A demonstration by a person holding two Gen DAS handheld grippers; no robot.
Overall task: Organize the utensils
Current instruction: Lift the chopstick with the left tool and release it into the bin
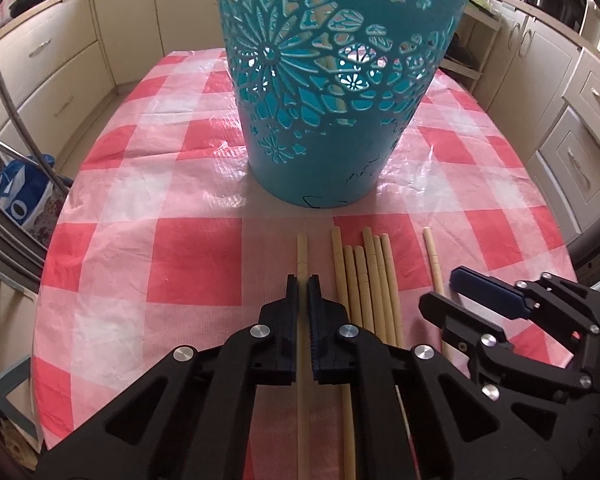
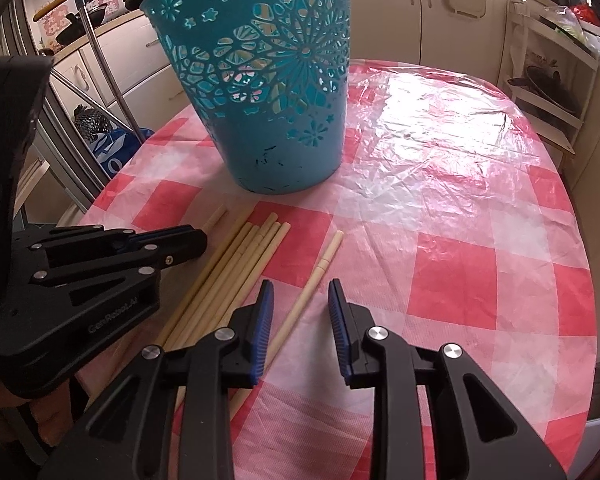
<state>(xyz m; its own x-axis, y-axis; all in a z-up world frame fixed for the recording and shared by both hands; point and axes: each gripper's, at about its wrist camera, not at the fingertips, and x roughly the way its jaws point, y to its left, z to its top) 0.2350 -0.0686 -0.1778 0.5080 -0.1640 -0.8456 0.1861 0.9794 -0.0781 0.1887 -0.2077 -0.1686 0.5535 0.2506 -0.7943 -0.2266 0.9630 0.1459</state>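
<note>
A teal cut-out basket [image 1: 324, 92] stands on the red-checked table; it also shows in the right wrist view [image 2: 268, 92]. Several pale wooden chopsticks [image 1: 370, 276] lie in a bunch in front of it, seen also from the right wrist [image 2: 236, 268]. My left gripper [image 1: 303, 280] is shut on a single chopstick [image 1: 302, 252] left of the bunch, low at the table. Another lone chopstick [image 2: 312, 284] lies right of the bunch, partly between the fingers of my open, empty right gripper [image 2: 300, 292]. The right gripper shows in the left wrist view [image 1: 444, 292], and the left gripper in the right wrist view [image 2: 196, 242].
The checked tablecloth [image 2: 460, 240] has a shiny plastic cover. Cream kitchen cabinets [image 1: 52, 60] surround the table. A metal chair frame and a blue bag [image 1: 20, 196] sit off the left edge. A shelf rack [image 2: 548, 92] stands at the right.
</note>
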